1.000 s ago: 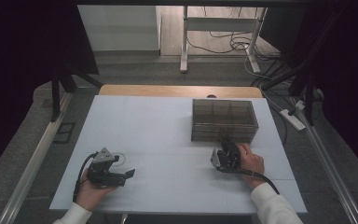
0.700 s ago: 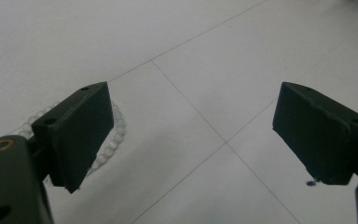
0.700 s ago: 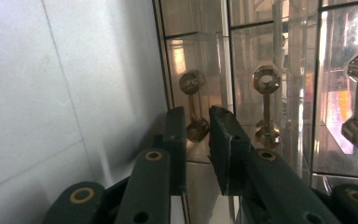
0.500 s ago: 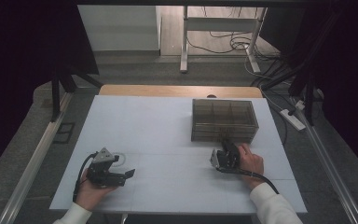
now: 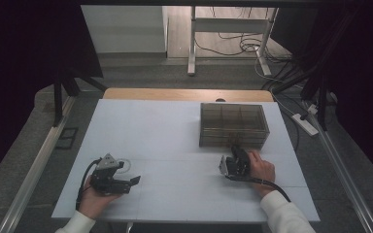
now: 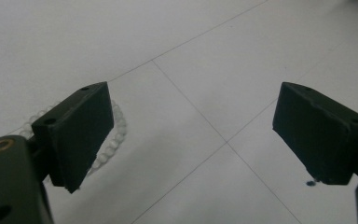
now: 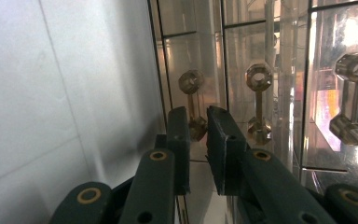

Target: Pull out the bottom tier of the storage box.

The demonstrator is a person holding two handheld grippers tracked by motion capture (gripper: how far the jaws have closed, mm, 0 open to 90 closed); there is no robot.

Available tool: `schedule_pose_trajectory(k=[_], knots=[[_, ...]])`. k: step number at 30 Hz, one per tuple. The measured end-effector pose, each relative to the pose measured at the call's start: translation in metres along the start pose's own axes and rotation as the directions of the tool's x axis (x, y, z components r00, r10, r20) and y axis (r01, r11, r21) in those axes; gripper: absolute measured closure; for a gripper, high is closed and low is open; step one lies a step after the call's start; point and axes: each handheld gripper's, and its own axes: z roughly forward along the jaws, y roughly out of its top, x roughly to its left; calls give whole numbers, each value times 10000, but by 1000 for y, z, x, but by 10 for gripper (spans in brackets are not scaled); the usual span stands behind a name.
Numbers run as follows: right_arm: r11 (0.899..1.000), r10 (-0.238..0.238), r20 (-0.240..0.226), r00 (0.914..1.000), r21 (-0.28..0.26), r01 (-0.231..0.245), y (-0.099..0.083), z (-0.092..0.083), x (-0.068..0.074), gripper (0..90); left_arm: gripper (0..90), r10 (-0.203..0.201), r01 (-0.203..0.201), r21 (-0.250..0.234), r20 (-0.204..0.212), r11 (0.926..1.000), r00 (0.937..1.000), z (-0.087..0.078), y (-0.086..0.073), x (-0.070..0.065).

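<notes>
**A:** Up against the clear drawer box, far right of the table: pinched onto a drawer handle with the right gripper, after closing its jaws just now. Nothing in the wide-open left gripper, parked beside a bead bracelet.

**B:** Looks like light, stiff, slick plastic. Probably best gripping the thin stem and pulling straight, gently.

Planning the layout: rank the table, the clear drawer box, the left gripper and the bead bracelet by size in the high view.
1. Table, largest by far.
2. Clear drawer box.
3. Left gripper, somewhat smaller than the box, though it sits nearer the camera.
4. Bead bracelet, smallest and partly hidden.
</notes>
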Motion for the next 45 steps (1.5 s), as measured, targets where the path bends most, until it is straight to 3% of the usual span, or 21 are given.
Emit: schedule_pose_trajectory(k=[27,31,36,41,45], knots=[[10000,-28,-120,9999,-51,28,-1,-10,5,775,119,-25,25,-17,8,10000,10000,0,0,0],[10000,41,-141,9999,-78,-42,-1,-11,5,757,119,-13,13,-4,18,10000,10000,0,0,0],[9982,537,-304,9981,-255,-545,-3,-15,1,693,119,-11,11,-10,13,10000,10000,0,0,0],[9882,1445,-852,9858,-394,-1483,-8,-21,-6,630,119,-18,18,-25,8,10000,10000,0,0,0],[9598,2643,-1480,9530,-560,-2749,-14,-28,-15,572,119,-17,17,-24,13,10000,10000,0,0,0]])
